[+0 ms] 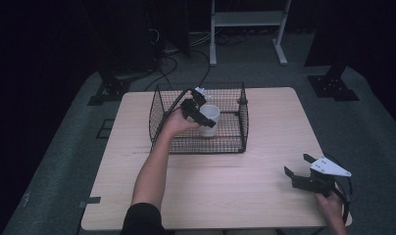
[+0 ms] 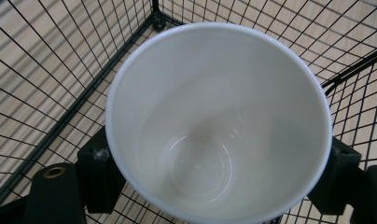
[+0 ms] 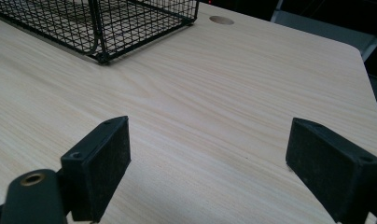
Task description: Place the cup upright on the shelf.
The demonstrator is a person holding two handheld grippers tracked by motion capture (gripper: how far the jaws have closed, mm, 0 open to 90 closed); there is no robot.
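Inside the wire basket (image 1: 159, 115), toward 12 o'clock on the table (image 1: 235, 196), the white mug (image 1: 210, 120) was held by the left gripper (image 1: 198, 110). From the high view the gripper was reached in over the basket's 9 o'clock wall, with the left hand (image 1: 175, 122) just behind it. Seen along the left gripper view, the mug (image 2: 219, 121) was looked into from above, its inside empty and glossy; the two black pads (image 2: 98, 172) were pressed against its outer wall at 8 and 4 o'clock, so the mug was pinched between them. Basket mesh (image 2: 46, 84) was visible all round the mug.

Further right, at 4 o'clock on the table, the right gripper (image 1: 298, 169) was held near the edge, well apart from the basket. Its jaws were spread wide, nothing between them; bare tabletop (image 3: 214, 116) was seen past the pads (image 3: 102, 163), with a basket corner (image 3: 102, 56) at 11 o'clock.
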